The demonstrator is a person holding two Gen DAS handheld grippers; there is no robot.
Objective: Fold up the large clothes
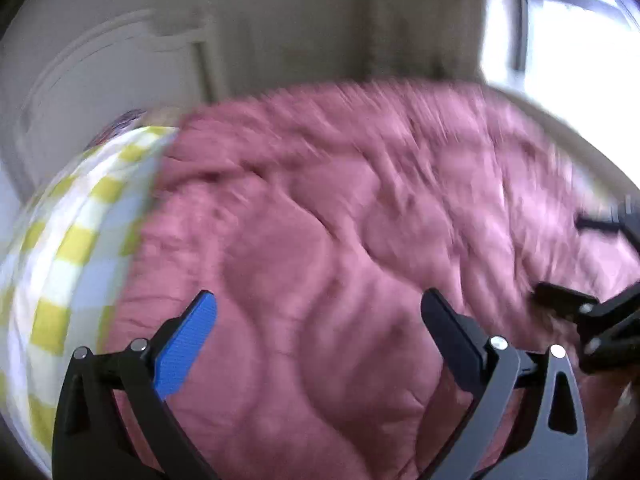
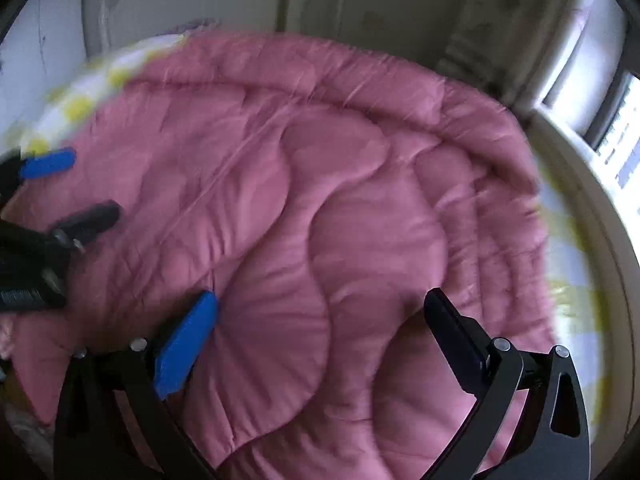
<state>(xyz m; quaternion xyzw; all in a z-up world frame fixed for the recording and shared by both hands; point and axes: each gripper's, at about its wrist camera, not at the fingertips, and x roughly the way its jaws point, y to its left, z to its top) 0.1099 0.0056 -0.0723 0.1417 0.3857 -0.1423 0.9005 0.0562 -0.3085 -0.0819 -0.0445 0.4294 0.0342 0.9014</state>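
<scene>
A large pink quilted comforter (image 1: 340, 220) lies spread over a bed, wrinkled and puffy; the right wrist view shows the comforter (image 2: 320, 200) with a rolled far edge. My left gripper (image 1: 318, 312) hovers just above it, open, nothing between the blue pad and the black finger. My right gripper (image 2: 320, 312) is also open over the pink fabric, holding nothing. Each view catches the other tool: the right gripper (image 1: 568, 264) at the right edge, the left gripper (image 2: 86, 186) at the left edge, both with fingers apart. Both frames are blurred by motion.
A yellow-and-white checked sheet (image 1: 72, 248) covers the mattress at the left, and the sheet (image 2: 568, 280) shows again past the comforter's right edge. A pale wardrobe door (image 1: 120, 80) and curtain stand behind the bed. A bright window (image 2: 616, 140) is at the right.
</scene>
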